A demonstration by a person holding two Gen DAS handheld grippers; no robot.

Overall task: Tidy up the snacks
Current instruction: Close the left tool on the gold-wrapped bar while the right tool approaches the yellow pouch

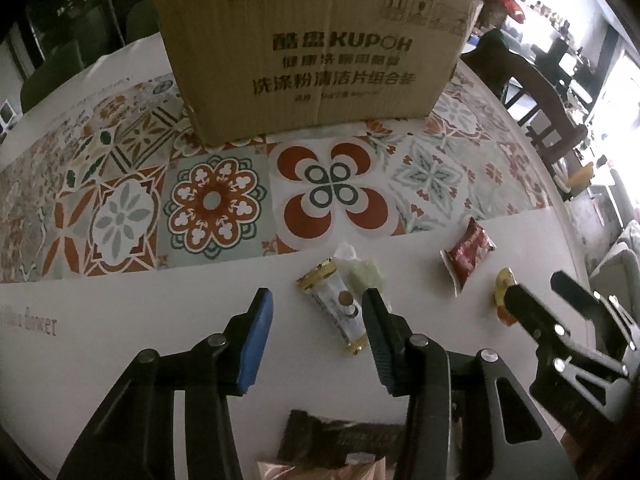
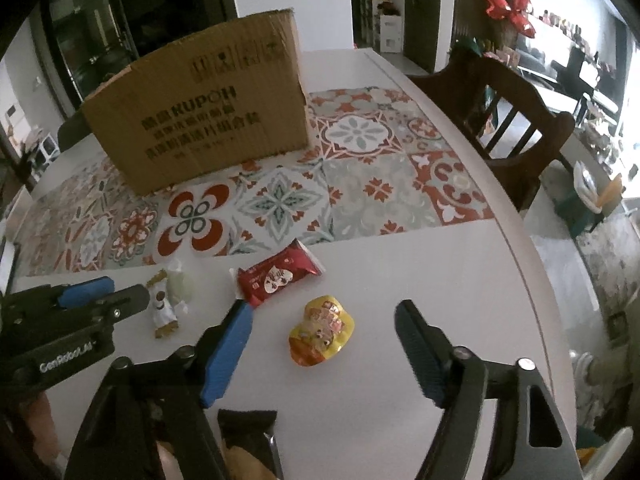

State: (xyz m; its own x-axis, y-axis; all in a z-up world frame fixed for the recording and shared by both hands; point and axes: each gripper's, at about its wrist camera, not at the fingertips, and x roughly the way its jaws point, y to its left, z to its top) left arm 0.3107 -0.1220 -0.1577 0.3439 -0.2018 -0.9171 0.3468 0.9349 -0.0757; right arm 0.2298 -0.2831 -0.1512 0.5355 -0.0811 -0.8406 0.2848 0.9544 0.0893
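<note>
A cardboard box [image 1: 320, 52] stands at the back of the table on a patterned mat; it also shows in the right wrist view [image 2: 200, 120]. On the white table lie a white-and-gold snack bar [image 1: 340, 306], a pale green wrapped sweet [image 1: 366, 274], a red packet [image 1: 466, 252] and a yellow jelly cup [image 2: 322, 330]. My left gripper [image 1: 318, 304] is open and empty, with the snack bar just inside its right finger. My right gripper [image 2: 324, 320] is open and empty, with the jelly cup between its fingers. A dark packet [image 1: 340, 440] lies near the front edge.
A wooden chair [image 2: 504, 112] stands at the table's right side. The patterned mat [image 1: 200, 200] covers the table's middle. The table's curved right edge [image 2: 532, 264] runs close to the right gripper. More wrapped snacks [image 2: 248, 452] lie at the front.
</note>
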